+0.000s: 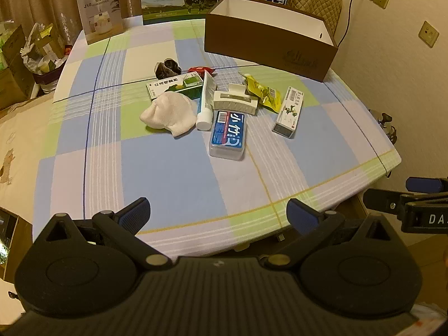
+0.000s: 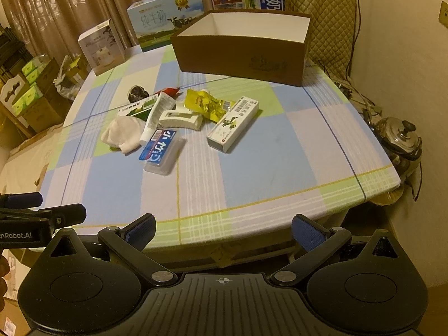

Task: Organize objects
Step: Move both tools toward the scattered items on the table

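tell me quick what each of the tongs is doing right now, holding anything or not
Left tongs: open wide, holding nothing, above the near table edge.
Right tongs: open wide, holding nothing, also short of the clutter.

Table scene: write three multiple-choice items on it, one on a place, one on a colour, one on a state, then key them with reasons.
1. Where does the brown cardboard box stand?
A. beyond the clutter, at the table's far side
B. on the floor
C. on top of the white sock

2. What colour is the crumpled snack packet?
A. purple
B. yellow
C. black

3. How do both grippers stand?
A. shut on the toothpaste tube
B. shut on nothing
C. open, holding nothing

Key: 1 A, it sits on the checked tablecloth behind the items. 2 B, its foil shows yellow. 3 C, the left gripper and right gripper show spread fingers above the near table edge.
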A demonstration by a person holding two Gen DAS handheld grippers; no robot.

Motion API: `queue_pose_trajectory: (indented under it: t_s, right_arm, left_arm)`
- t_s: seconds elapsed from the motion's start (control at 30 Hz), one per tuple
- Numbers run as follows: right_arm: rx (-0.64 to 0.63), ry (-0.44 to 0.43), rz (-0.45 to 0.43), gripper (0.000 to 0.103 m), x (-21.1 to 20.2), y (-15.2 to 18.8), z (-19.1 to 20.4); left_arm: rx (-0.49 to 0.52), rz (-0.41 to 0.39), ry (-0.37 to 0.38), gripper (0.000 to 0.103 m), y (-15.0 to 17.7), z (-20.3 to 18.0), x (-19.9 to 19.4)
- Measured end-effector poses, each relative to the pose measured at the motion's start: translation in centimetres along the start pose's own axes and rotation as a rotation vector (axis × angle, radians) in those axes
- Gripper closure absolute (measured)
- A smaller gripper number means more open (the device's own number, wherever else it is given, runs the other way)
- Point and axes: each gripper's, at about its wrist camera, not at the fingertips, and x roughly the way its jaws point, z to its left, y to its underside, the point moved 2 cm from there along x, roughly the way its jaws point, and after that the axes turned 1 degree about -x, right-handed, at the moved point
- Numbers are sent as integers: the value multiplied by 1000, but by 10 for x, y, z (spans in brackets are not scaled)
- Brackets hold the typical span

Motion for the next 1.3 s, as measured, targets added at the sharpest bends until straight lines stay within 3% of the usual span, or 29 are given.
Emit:
queue_pose_trajectory:
  t_s: [0.77,1.3]
  right_arm:
    - [4,-5,22,2,15,-18,-17]
    - [39,16,54,2,37,-37,-57]
  left_arm:
    - [-2,14,-4,1,-23,-9,25]
    - [-1,68,-3,1,-42,-22,59]
